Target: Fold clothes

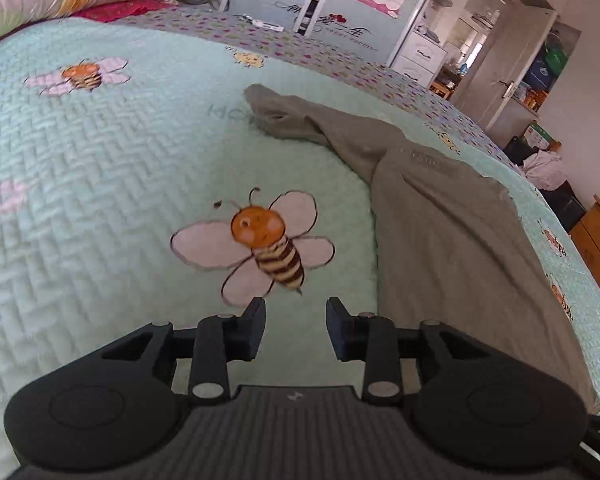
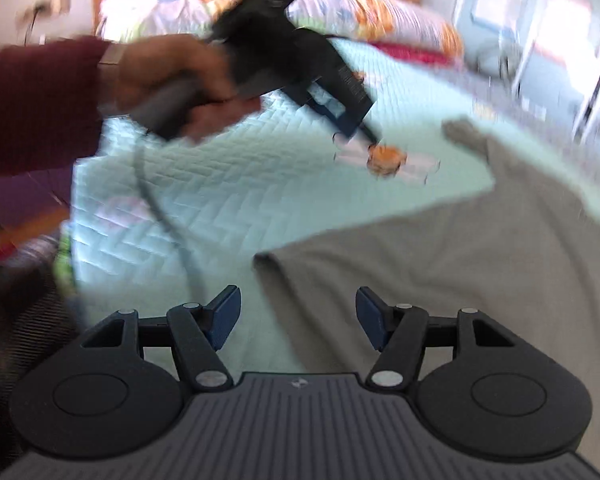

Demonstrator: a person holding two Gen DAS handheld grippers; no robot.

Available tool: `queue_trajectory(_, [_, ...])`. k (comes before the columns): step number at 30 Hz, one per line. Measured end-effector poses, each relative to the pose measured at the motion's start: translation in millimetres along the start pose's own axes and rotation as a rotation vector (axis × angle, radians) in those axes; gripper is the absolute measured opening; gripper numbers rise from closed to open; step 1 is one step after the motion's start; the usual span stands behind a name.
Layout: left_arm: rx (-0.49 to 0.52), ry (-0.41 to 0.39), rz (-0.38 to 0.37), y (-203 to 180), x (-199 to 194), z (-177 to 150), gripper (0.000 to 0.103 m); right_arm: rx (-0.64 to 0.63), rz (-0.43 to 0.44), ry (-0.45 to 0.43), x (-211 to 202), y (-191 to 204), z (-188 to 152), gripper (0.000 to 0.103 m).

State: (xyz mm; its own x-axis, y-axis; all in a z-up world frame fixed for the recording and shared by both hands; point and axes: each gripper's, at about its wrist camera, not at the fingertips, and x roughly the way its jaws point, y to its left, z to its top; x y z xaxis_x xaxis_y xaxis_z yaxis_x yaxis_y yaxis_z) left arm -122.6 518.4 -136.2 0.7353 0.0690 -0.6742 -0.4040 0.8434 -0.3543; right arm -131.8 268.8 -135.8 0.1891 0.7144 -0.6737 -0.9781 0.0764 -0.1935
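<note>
Left wrist view looks over a bed (image 1: 100, 160) with a mint quilt printed with bees; a grey garment (image 1: 452, 232) lies spread on it to the right, one sleeve (image 1: 284, 114) reaching out toward the far side. The left tool (image 1: 296, 312) hangs over bare quilt just beside the garment's long left edge, its fingers spread and holding nothing.

Right wrist view is blurred. The right tool (image 2: 298, 312) is also spread and empty, low over the garment's near corner (image 2: 268, 260), with cloth under its right finger and quilt under its left. The left hand (image 2: 180, 84), in a dark red sleeve, grips the other tool above the quilt.

The garment looks partly doubled along its left side, but whether that is a fold in progress or just how it lies, I cannot tell. For any fold to go well, each tool should pinch only the layer meant to move, close to a corner or hem, and the two should lift together so the edge stays straight and lands parallel to the opposite side.

Open quilt to the left gives plenty of room to swing cloth. On the right the garment lies near the bed's edge (image 1: 580, 264), so pulls are safer directed inward.
</note>
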Motion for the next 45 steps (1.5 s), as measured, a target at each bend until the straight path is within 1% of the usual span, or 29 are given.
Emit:
queue_trajectory(1, [-0.026, 0.006, 0.010, 3, -4, -6, 0.038, -0.049, -0.024, -0.001, 5, 3, 4, 0.057])
queue_trajectory(2, [-0.055, 0.013, 0.024, 7, -5, -9, 0.038, -0.098, -0.047, 0.007, 11, 6, 7, 0.049])
queue_trajectory(3, [-0.082, 0.018, 0.030, 11, -6, -11, 0.040, -0.147, -0.068, 0.020, 16, 9, 8, 0.045])
queue_trajectory(5, [-0.136, 0.023, 0.035, 19, -6, -13, 0.042, -0.204, -0.092, 0.032, 21, 13, 10, 0.042])
queue_trajectory(10, [-0.250, -0.005, 0.018, 28, -8, -23, 0.045, -0.248, -0.117, 0.043, 28, 20, 12, 0.041])
queue_trajectory(14, [-0.291, -0.028, 0.004, 29, -8, -32, 0.049, -0.276, -0.141, 0.039, 31, 29, 12, 0.043])
queue_trajectory(17, [-0.283, -0.048, 0.009, 28, -7, -36, 0.049, -0.303, -0.183, 0.040, 36, 34, 10, 0.043])
queue_trajectory(22, [-0.259, -0.068, 0.017, 26, -7, -44, 0.052, -0.291, -0.244, 0.026, 38, 35, 13, 0.043])
queue_trajectory(25, [-0.281, -0.067, 0.001, 31, -8, -45, 0.052, -0.295, -0.272, 0.010, 41, 38, 16, 0.043])
queue_trajectory(29, [-0.325, -0.057, -0.029, 39, -9, -45, 0.052, -0.269, -0.284, -0.008, 37, 36, 17, 0.043])
queue_trajectory(32, [-0.318, -0.056, -0.025, 37, -8, -45, 0.052, -0.254, -0.306, -0.012, 35, 31, 13, 0.043])
queue_trajectory(37, [-0.276, -0.067, -0.013, 31, -7, -47, 0.057, -0.271, -0.308, -0.002, 37, 33, 10, 0.043])
queue_trajectory(42, [-0.297, -0.067, -0.029, 34, -6, -46, 0.060, -0.285, -0.292, 0.005, 49, 35, 9, 0.043])
queue_trajectory(44, [-0.301, -0.065, -0.032, 35, -6, -46, 0.060, -0.287, -0.285, 0.009, 55, 35, 9, 0.041])
queue_trajectory(45, [-0.299, -0.064, -0.031, 35, -6, -46, 0.060, -0.288, -0.282, 0.011, 58, 35, 9, 0.037])
